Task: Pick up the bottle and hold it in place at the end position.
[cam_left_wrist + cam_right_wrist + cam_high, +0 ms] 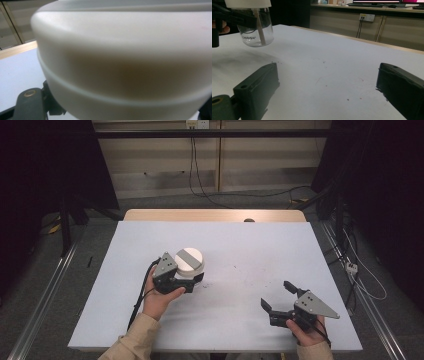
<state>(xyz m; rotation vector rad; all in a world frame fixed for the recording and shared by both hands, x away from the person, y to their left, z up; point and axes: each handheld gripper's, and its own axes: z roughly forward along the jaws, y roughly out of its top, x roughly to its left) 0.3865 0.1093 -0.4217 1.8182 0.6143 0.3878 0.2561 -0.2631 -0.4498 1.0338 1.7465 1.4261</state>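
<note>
The jar [189,262], clear glass with a wide white lid [125,50] and a pale stick [259,27] inside, sits left of centre on the white surface [240,250], and we see our left gripper [192,281] closed around it just under the lid, its body apparently lifted clear of its shadow in the right gripper view. Our right gripper [277,295] hovers low near the surface's front right corner, well apart from the jar, its jaws spread wide and holding nothing.

The jar [125,62] is blurred at close range, its lid [247,3] cropped by the top edge.
</note>
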